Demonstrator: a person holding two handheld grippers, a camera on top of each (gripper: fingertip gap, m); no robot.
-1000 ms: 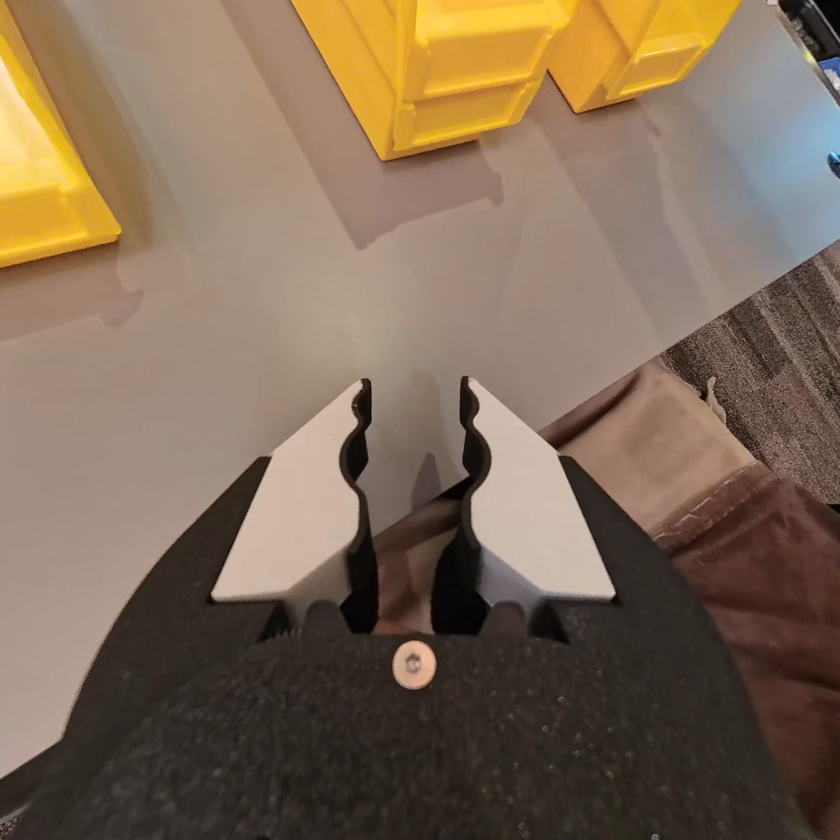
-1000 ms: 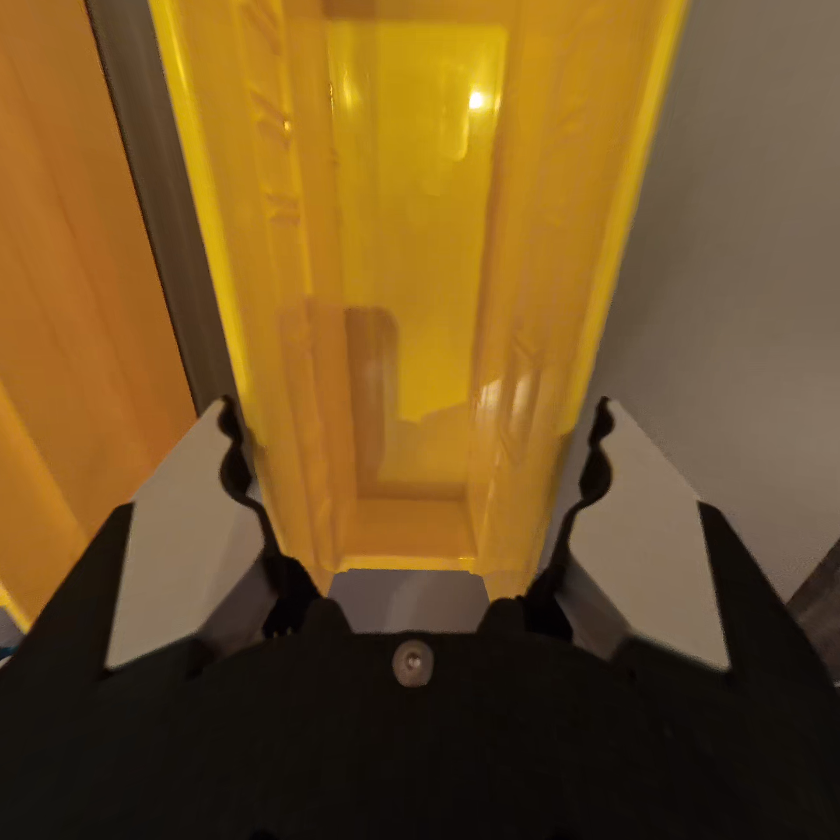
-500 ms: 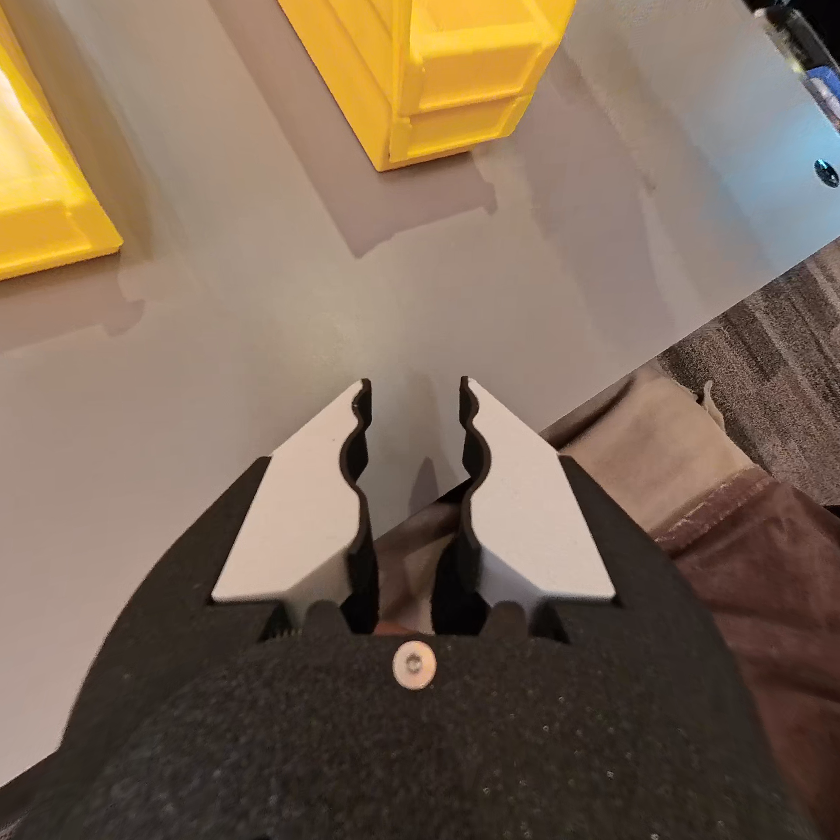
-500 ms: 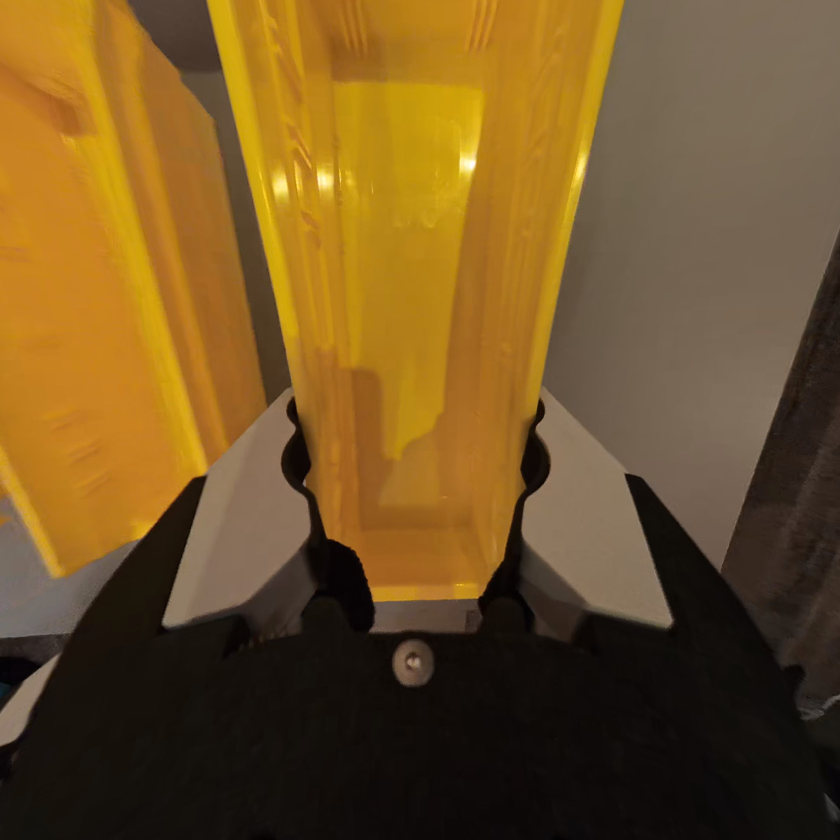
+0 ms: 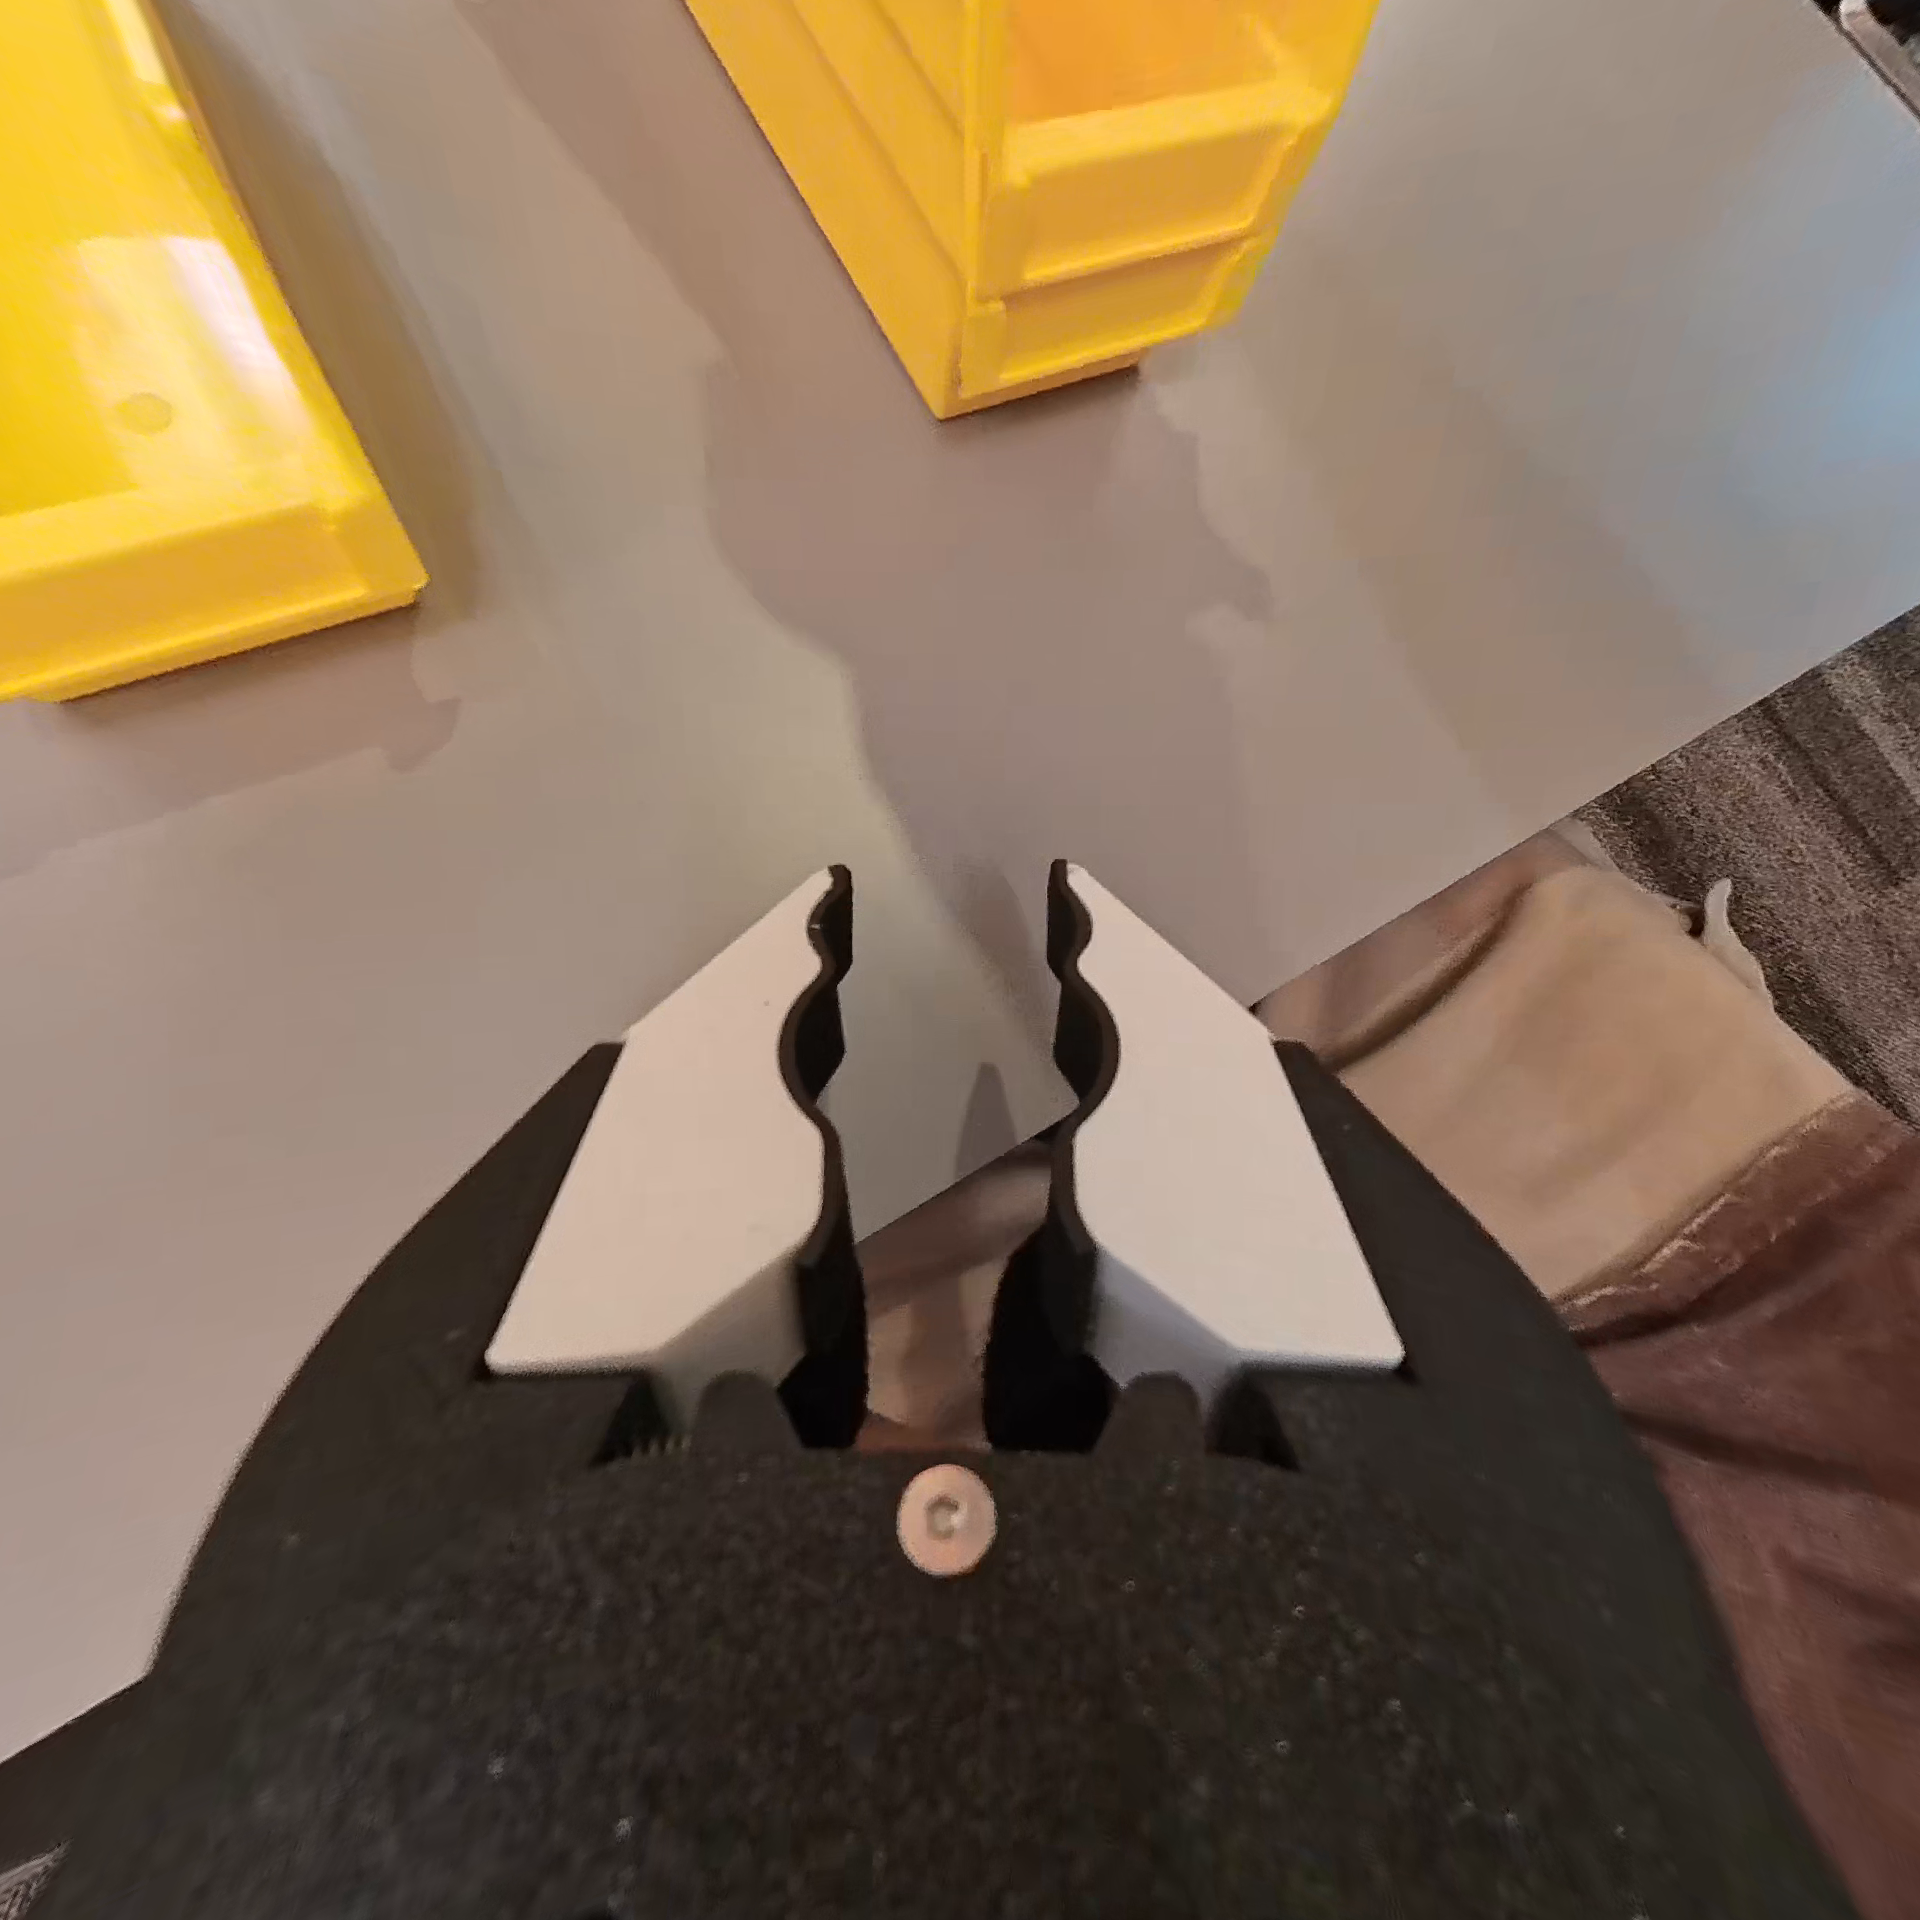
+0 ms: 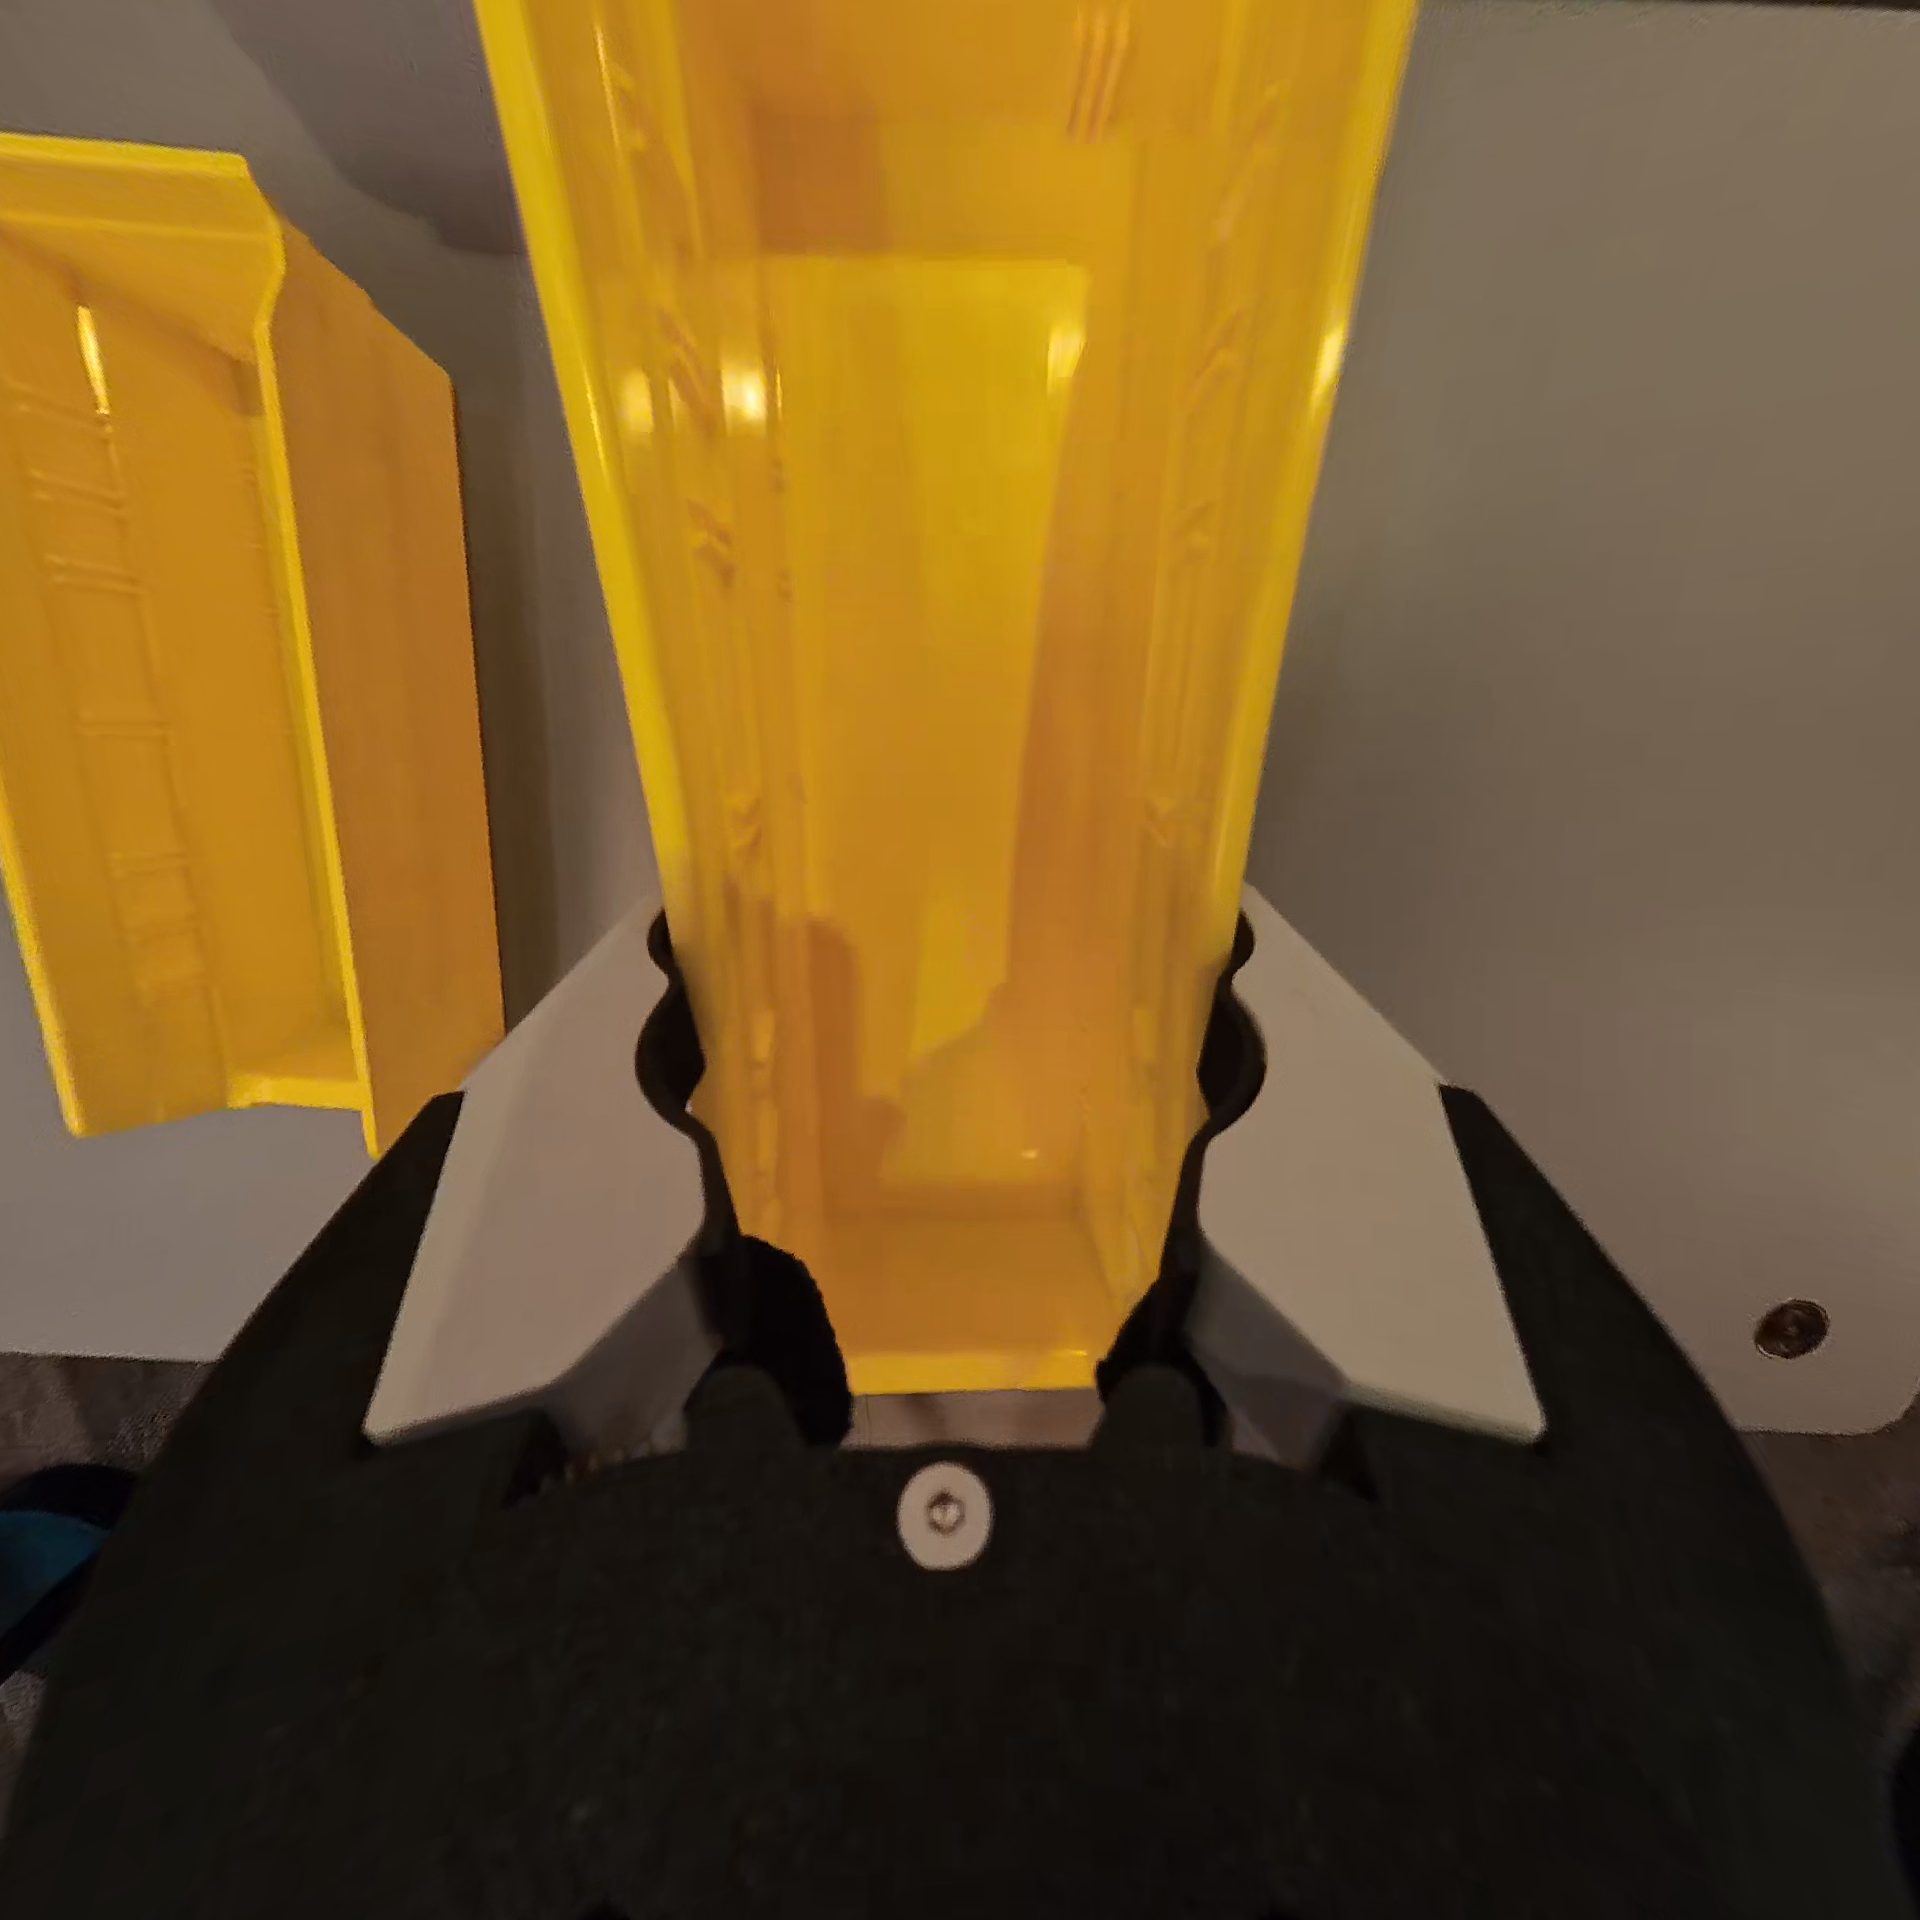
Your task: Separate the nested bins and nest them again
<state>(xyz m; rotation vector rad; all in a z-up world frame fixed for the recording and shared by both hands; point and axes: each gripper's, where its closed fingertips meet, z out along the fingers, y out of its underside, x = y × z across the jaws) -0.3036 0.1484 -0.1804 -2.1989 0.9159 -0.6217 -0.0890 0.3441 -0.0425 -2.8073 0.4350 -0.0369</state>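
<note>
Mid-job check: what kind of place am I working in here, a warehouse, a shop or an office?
Probably an office or lab demo desk, not a warehouse. A smooth grey table holds only a few small yellow bins, striped carpet covers the floor beside it, and the right gripper grips one bin.

A smooth grey table (image 5: 644, 790) serves as the landmark and fills most of both views. Beyond its near edge in the left wrist view, just below and to the right of the tabletop, lies beige fabric (image 5: 1538, 1049), and next to that, farther from the table, a dark brown fabric (image 5: 1766, 1351) with a stitched hem. Farther right of the table's edge runs striped grey-brown carpet (image 5: 1808, 769). In the right wrist view a small round metal screw (image 6: 1789, 1327) sits in the table's rounded near corner, and a blue patch (image 6: 47, 1558) shows below the table's edge at far left, too blurred to identify.
</note>
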